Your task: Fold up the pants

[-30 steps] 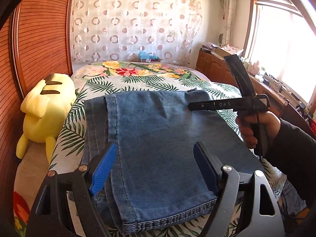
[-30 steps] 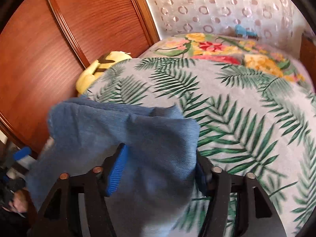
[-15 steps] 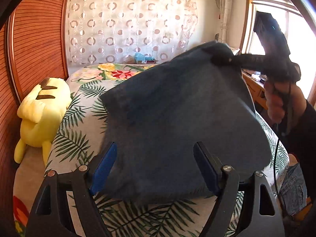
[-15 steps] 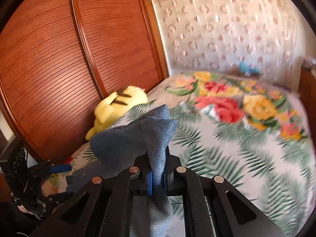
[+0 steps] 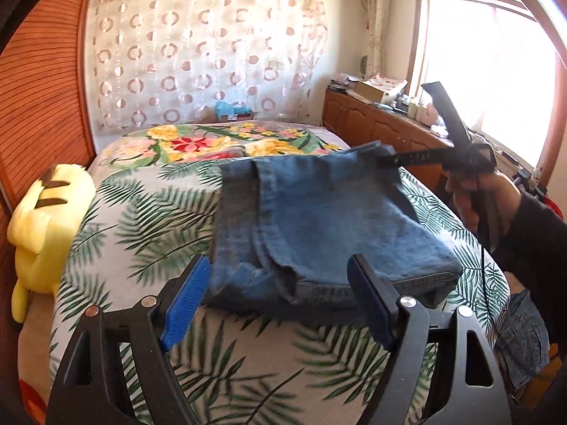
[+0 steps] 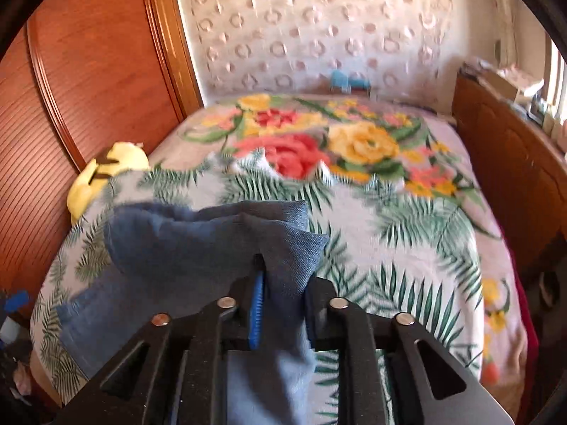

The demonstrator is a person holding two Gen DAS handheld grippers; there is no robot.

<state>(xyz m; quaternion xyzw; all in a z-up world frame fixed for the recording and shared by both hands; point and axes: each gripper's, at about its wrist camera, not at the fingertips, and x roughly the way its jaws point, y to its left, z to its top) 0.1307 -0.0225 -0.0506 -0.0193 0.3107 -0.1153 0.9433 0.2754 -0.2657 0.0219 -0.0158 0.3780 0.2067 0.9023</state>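
bedroom: a bed [image 5: 117,233] under a palm-leaf and floral cover, with a wooden wardrobe [image 5: 39,81] beside it. the denim pants [image 5: 319,226] lie folded on the bed, well apart from the yellow plush toy [image 5: 42,226] at the wardrobe-side edge. the left gripper [image 5: 280,297] has its fingers spread wide, empty, just short of the pants' hem. the right gripper [image 6: 280,283] has its fingers clamped on the far corner of the pants, lifting it slightly.

Left hand-held gripper [image 5: 276,301] spread wide; right hand-held gripper [image 6: 280,283] clamped, raised
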